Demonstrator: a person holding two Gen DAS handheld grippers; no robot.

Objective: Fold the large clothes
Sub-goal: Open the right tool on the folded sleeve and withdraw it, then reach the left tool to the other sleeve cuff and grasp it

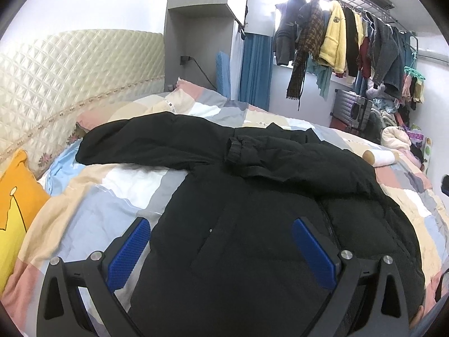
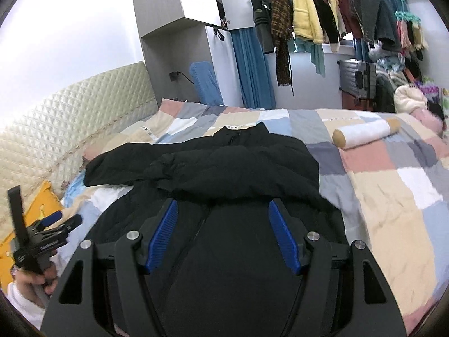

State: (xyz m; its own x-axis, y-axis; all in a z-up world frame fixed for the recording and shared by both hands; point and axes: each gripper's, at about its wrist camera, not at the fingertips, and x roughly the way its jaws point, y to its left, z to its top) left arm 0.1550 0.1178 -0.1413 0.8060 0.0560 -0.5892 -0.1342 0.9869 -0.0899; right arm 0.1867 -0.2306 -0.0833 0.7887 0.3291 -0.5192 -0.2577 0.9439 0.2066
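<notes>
Lying across the patchwork bed cover (image 1: pixel 118 196) is a black padded jacket (image 1: pixel 252 238), spread flat with its zip side up. Its long axis runs away from both cameras, with the hem close to the grippers and the collar (image 2: pixel 238 133) pointing to the far side of the bed. One sleeve (image 1: pixel 134 143) stretches out to the left toward the quilted headboard (image 1: pixel 70 67). The other sleeve (image 1: pixel 266 151) is folded across the chest, its cuff pointing left. The left gripper (image 1: pixel 221 234) hovers over the lower part of the jacket, its blue pads (image 1: pixel 129 252) spread wide with nothing between them. The right gripper (image 2: pixel 223 219) is also over the jacket near the hem, jaws spread apart and holding nothing. A grey suitcase (image 1: pixel 350 109) stands closed by the far wall; I cannot tell what is inside. A white roll (image 2: pixel 364 133) lies on the bed to the right, well apart from the jacket.
</notes>
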